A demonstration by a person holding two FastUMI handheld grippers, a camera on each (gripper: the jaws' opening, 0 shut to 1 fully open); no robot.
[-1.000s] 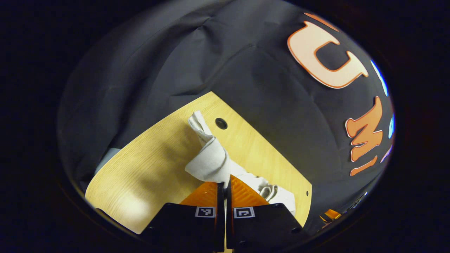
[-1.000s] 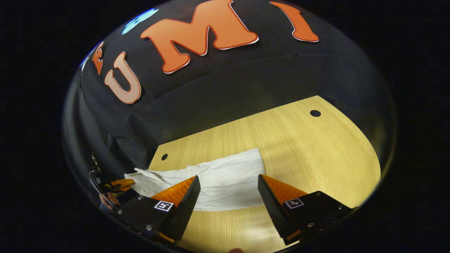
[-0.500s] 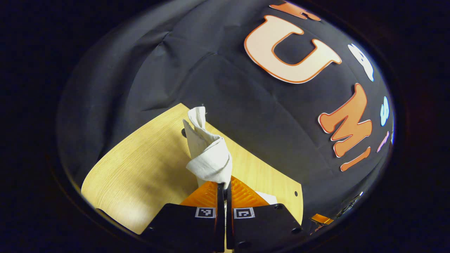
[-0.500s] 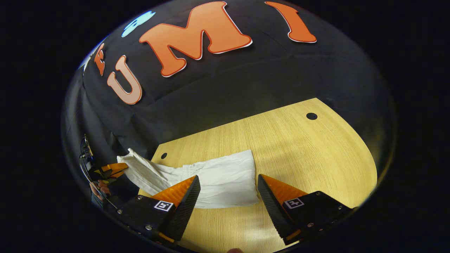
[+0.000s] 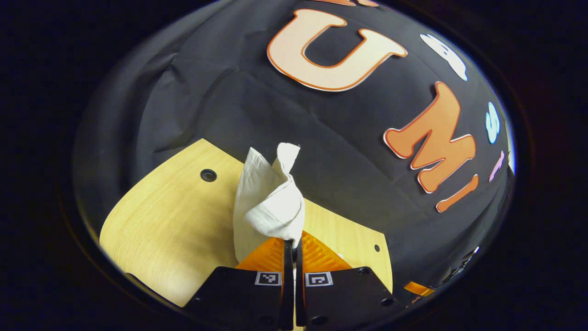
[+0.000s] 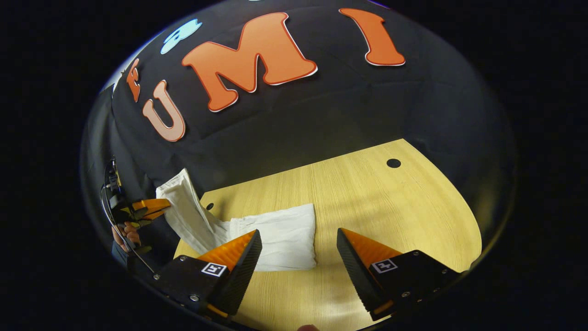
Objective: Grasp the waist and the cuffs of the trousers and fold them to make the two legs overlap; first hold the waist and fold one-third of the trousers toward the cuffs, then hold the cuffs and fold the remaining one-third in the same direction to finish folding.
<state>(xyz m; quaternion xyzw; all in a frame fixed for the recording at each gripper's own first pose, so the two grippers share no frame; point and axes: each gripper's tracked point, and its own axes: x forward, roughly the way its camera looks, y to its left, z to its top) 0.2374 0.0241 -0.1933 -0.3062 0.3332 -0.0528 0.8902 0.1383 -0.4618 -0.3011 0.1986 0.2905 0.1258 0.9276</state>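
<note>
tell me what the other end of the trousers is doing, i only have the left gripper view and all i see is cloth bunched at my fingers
Observer: In the right gripper view the far end of the trousers lies flat on the table; only your end is lifted.
Operator: where's the right gripper
Observer: The right gripper hangs above the table with its fingers wide apart, holding nothing; the flat end's edge lies between them.
Operator: is my lifted end clear of the table
Observer: Yes. From that side the left gripper holds the cloth above the table's corner, and it slopes down to the flat part.
</note>
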